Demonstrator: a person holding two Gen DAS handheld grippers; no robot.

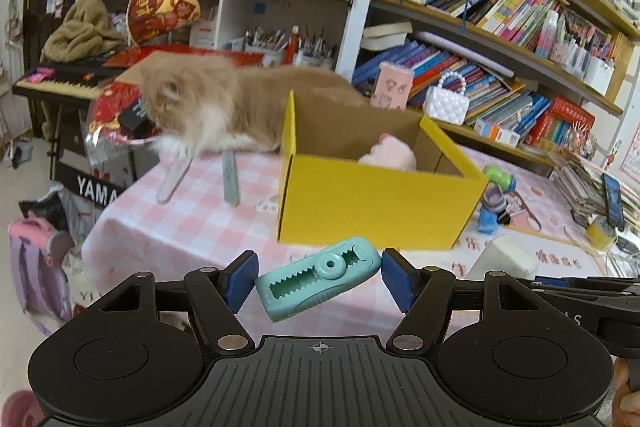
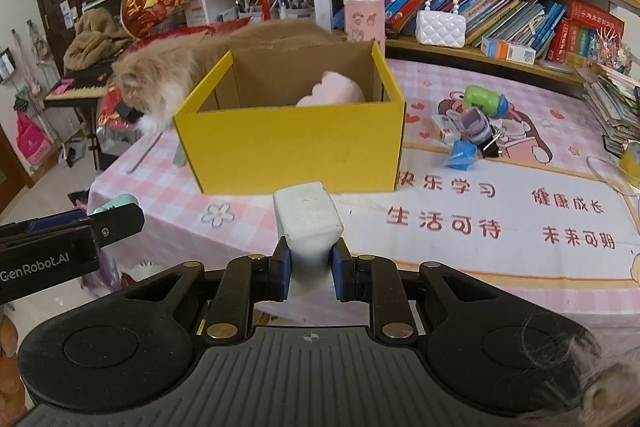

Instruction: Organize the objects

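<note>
Left wrist view: the left gripper [image 1: 318, 281] squeezes a teal tape tool [image 1: 318, 279] low in the middle, below the yellow box [image 1: 376, 203]. Right wrist view: the right gripper [image 2: 310, 269] grips a white block [image 2: 308, 223] at lower middle. A fluffy cat [image 1: 208, 103] lies behind the box, at middle left.

So from my feeds I count one yellow box [image 2: 292, 143] on the counter [image 2: 480, 247], one cat [image 1: 208, 103] behind it, one pink plush [image 2: 332, 91] inside, one teal tape dispenser [image 1: 316, 279], one white block [image 2: 308, 217], and two white quilted purses [image 1: 446, 103] on the shelves.
</note>
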